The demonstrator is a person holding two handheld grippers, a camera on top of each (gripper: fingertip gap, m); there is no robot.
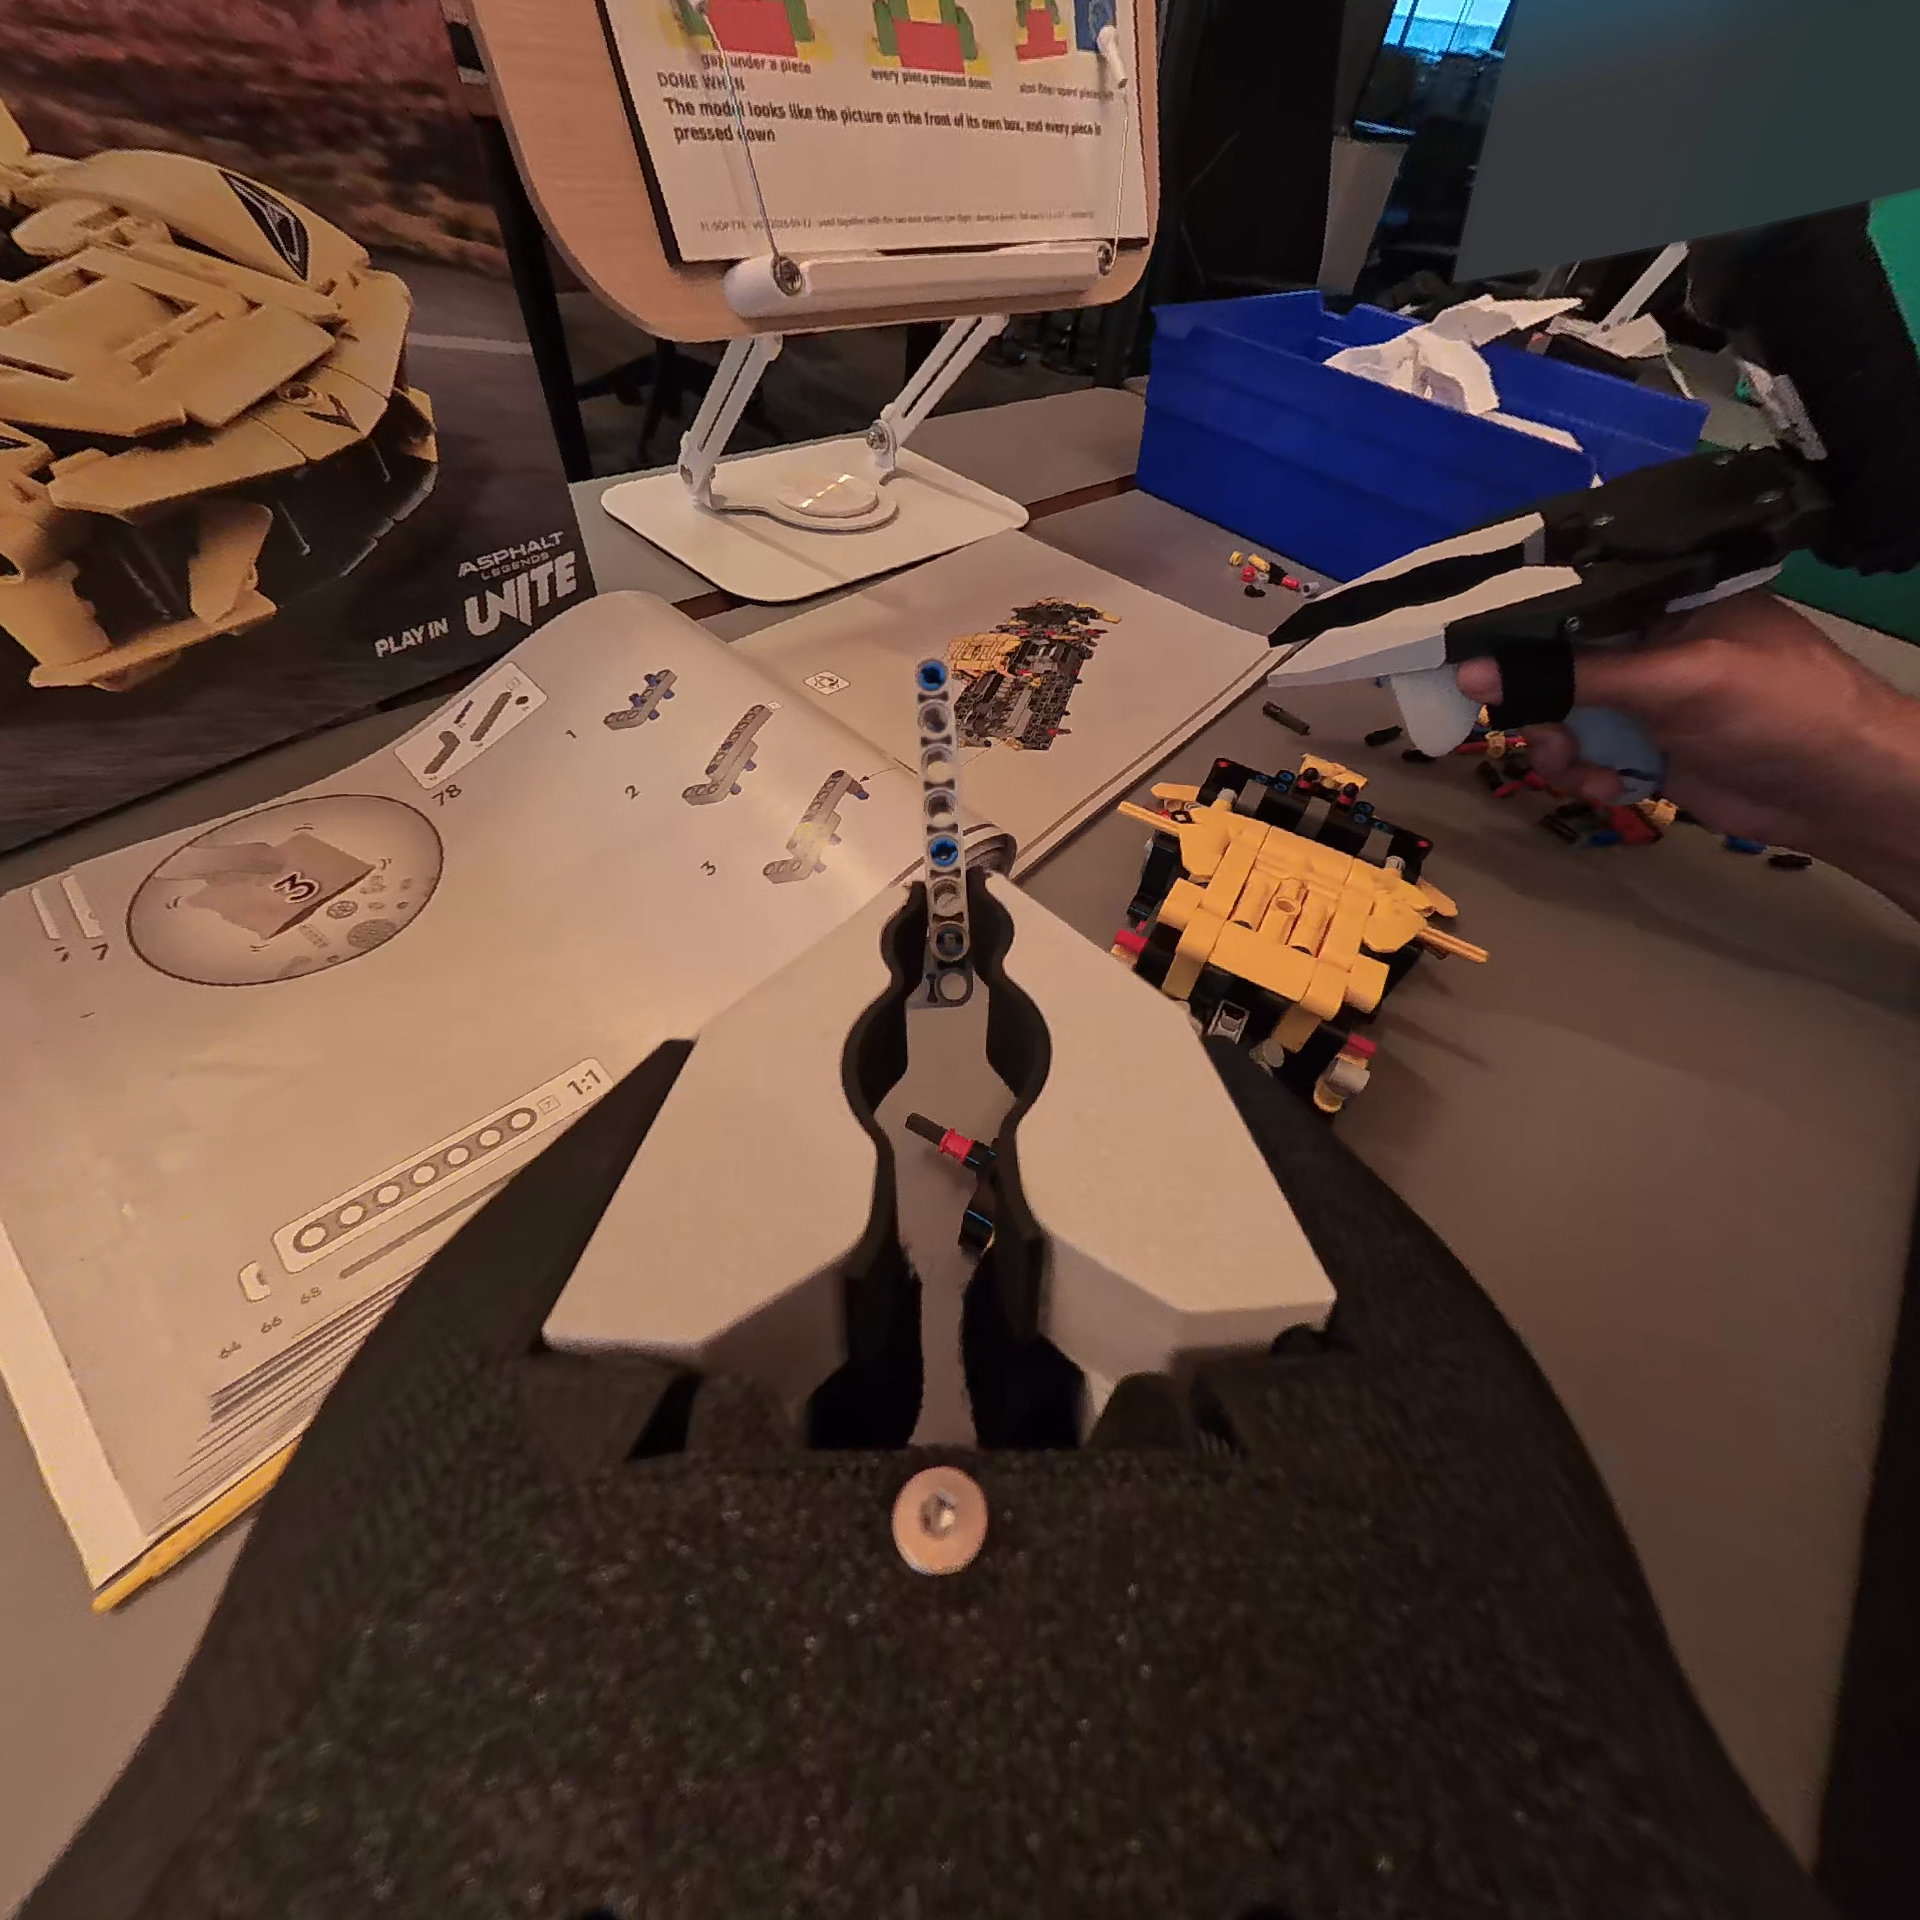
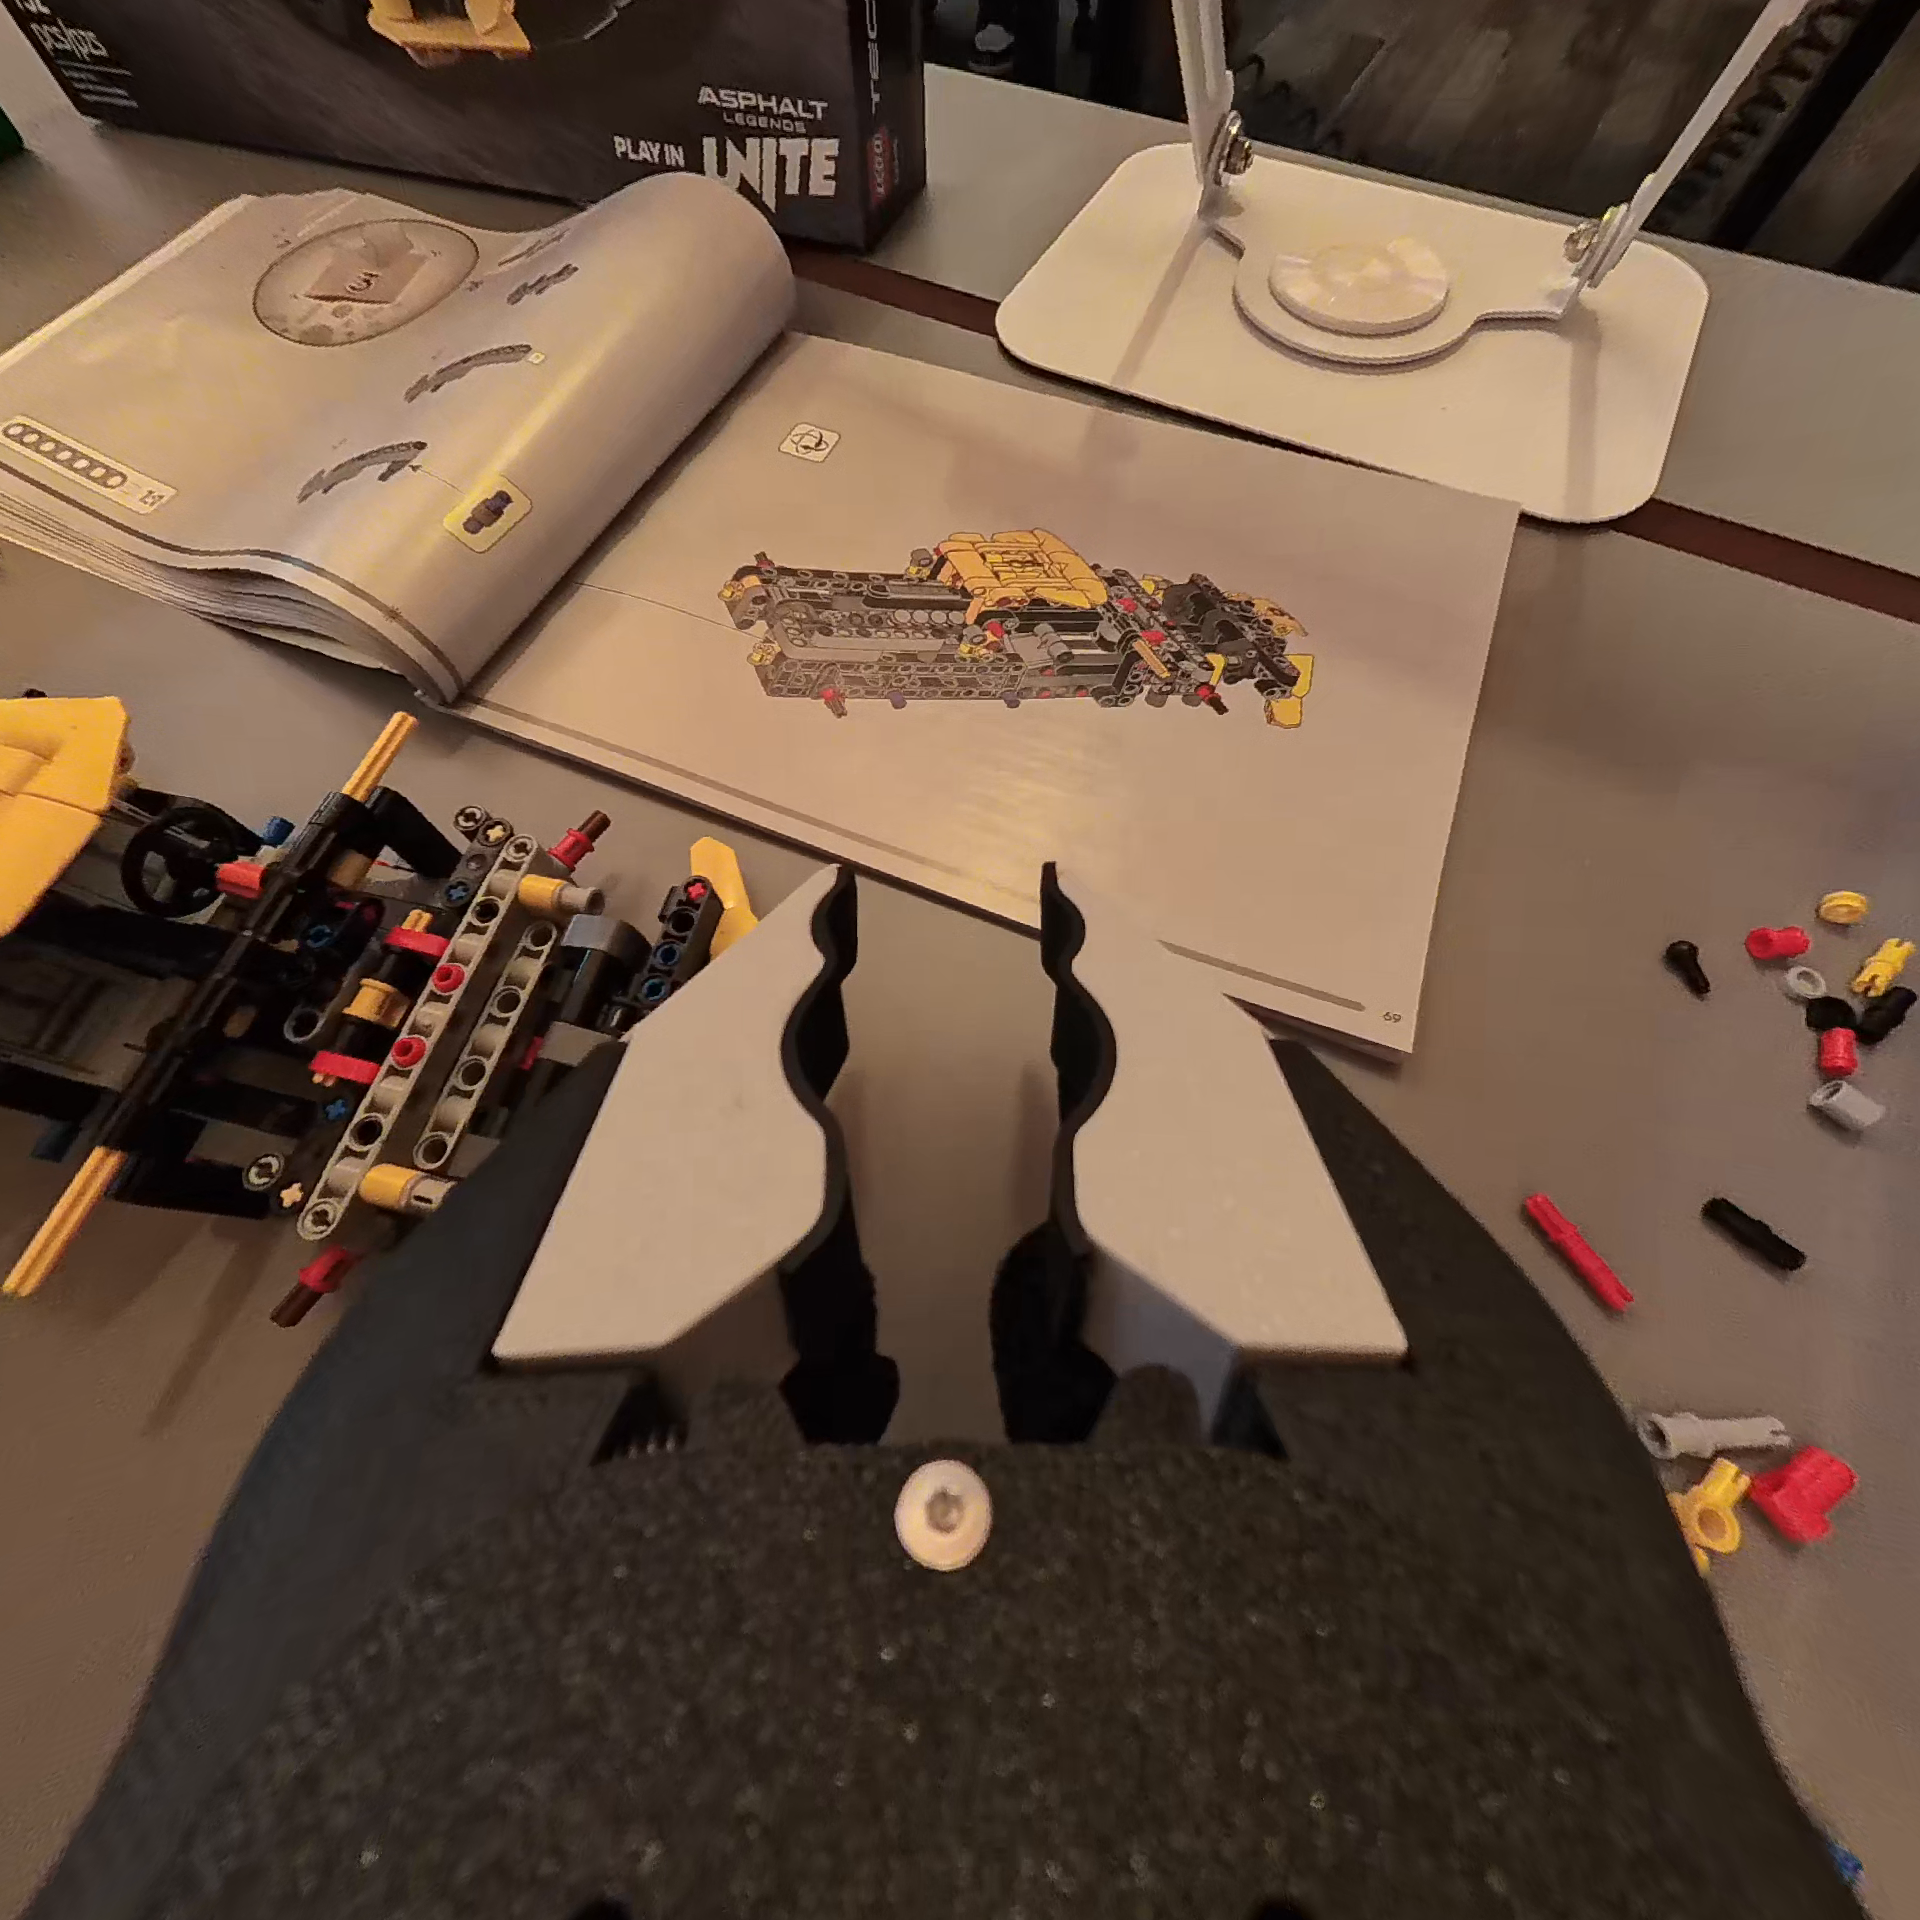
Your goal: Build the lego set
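At upper right of the left wrist view, a blue plastic bin (image 1: pixel 1351 436) holds crumpled white paper (image 1: pixel 1423 364). The left gripper (image 1: pixel 951 914) has its fingers clamped on a long grey holed lego beam (image 1: pixel 940 821) with blue pins, standing upright at frame centre. The yellow-and-black partly built lego car (image 1: pixel 1288 925) sits on the grey desk (image 1: pixel 1610 1195) right of centre. The right gripper (image 2: pixel 948 914) has its fingers spread apart, holding nothing.

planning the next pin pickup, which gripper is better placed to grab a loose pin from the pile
Right. The right gripper has open, empty jaws, and the loose pins lie just to its right. The left gripper is shut on the grey beam.
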